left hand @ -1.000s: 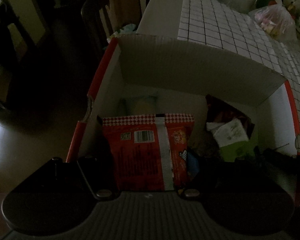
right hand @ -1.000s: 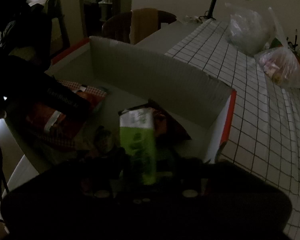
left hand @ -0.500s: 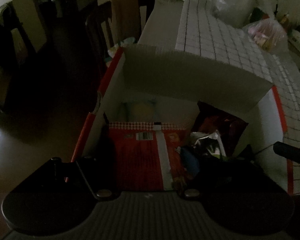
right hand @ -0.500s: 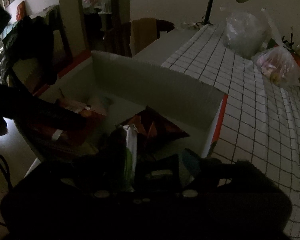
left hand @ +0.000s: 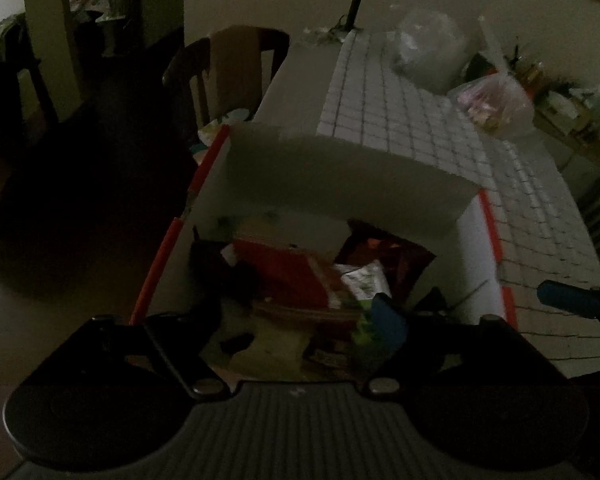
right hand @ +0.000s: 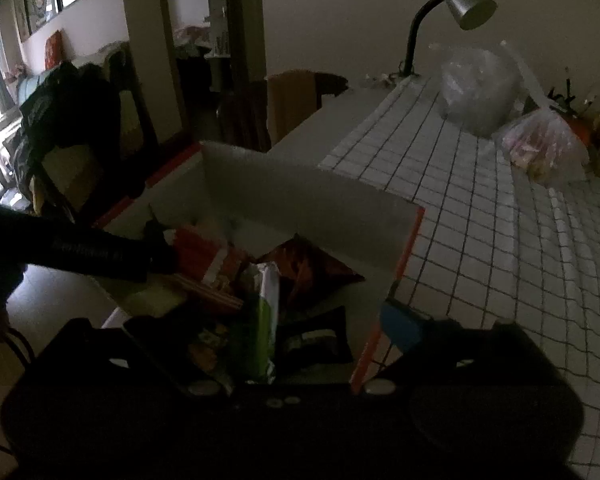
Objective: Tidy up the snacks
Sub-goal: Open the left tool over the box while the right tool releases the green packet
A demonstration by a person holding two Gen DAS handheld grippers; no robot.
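Both grippers' jaws have just been opening. The right gripper is gaping wide around the upright green packet, not pressing it; the packet could topple. Ahead of the left gripper, wide too, the red snack bag is lying loose in the cardboard box, so a careless withdrawal could snag it.

Black gripper body, ribbed grey centre, blue-tipped fingers, silver screws.

We see a table with a white grid-patterned cloth over part of it. On it stand an open cardboard box, a clear plastic bag, a second filled bag and a desk lamp.
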